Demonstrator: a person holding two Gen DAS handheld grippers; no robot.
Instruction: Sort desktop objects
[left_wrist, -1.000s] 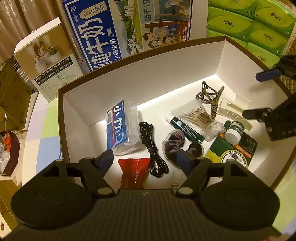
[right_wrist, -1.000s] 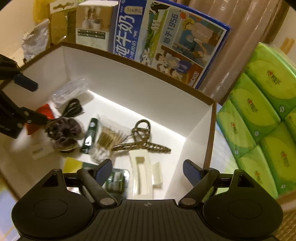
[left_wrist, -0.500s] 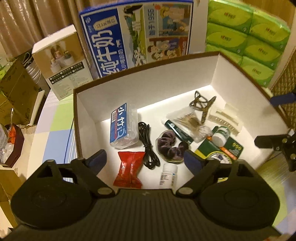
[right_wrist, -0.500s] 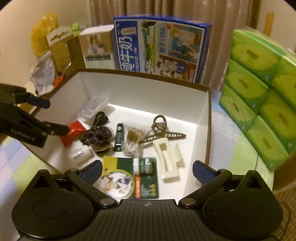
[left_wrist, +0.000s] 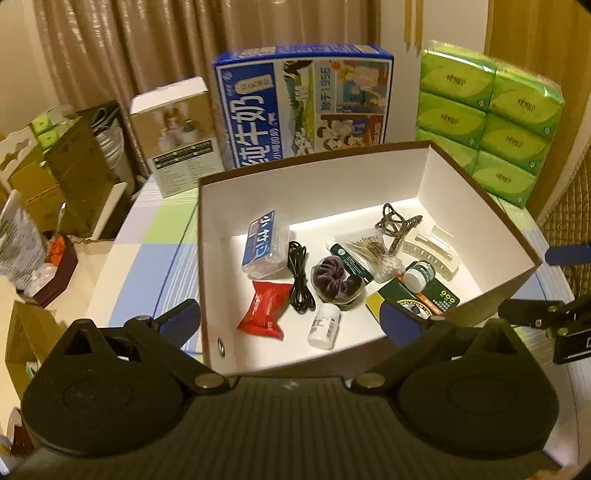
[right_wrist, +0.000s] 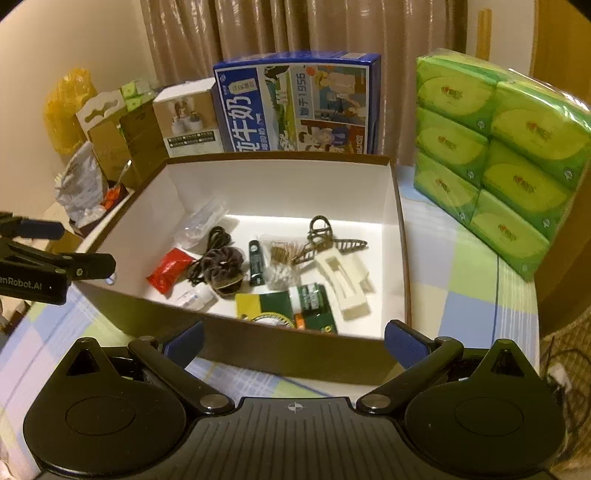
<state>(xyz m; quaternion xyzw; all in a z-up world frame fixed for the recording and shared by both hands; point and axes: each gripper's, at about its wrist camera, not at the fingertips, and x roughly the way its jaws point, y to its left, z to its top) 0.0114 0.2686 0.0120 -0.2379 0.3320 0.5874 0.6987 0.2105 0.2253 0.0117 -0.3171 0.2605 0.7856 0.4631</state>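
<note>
Pulled back from box (left_wrist: 480, 206), left gripper (left_wrist: 291, 319) and right gripper (right_wrist: 293, 341) just opened wide, empty; sorting looks done

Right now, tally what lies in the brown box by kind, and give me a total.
Hair accessories: 3 (scrunchie, brown claw clip, cream claw clip)
Bottles: 2
Packets and packs: 4
Tube: 1
Cable: 1
Total: 11

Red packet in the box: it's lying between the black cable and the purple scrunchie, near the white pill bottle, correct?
Not quite. In the left wrist view the black cable lies between the red packet and the purple scrunchie. The packet is indeed near the white pill bottle.
</note>
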